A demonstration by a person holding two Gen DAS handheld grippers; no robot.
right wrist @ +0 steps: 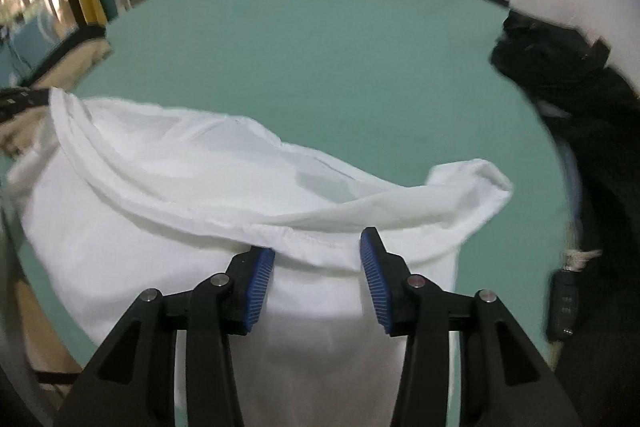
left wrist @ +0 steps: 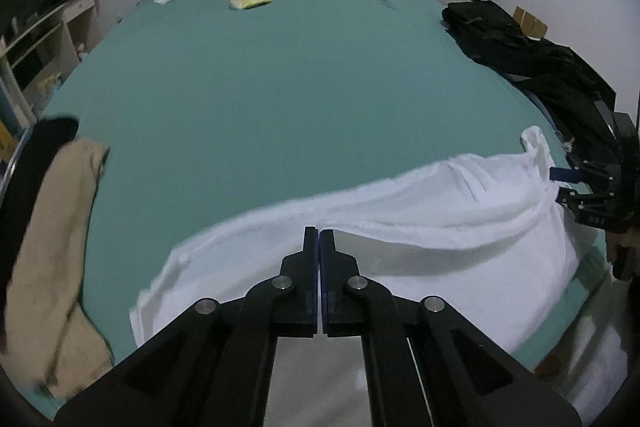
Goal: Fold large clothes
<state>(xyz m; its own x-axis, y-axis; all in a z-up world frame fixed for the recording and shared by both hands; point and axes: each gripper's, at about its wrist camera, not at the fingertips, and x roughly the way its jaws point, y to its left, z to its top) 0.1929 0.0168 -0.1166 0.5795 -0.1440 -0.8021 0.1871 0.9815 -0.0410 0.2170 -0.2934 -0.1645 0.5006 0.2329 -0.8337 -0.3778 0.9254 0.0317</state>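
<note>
Large white cloth garment [right wrist: 224, 195] unfolded at green-sheeted bed's [left wrist: 280, 87] near edge; left gripper [left wrist: 319, 233] clamps its hem, right gripper [right wrist: 318, 247] gapes; folding barely begun.

Black linkage fingers [right wrist: 256, 287], ribbed blue pads [right wrist: 374, 283], silver pivot pins [right wrist: 415, 281]

The left gripper [left wrist: 319, 233] points forward and slightly downward, its two black fingers brought together with only a thin slit between them; whether anything is pinched in that slit cannot be confirmed. Its linkage arms converge symmetrically toward the tips. The right gripper [right wrist: 318, 261] points forward at a similar low angle, its jaws standing wide apart with the blue ribbed pads [right wrist: 260, 285] facing each other across the gap. In the left wrist view, the right gripper [left wrist: 568, 185] appears side-on at the far right edge.
</note>
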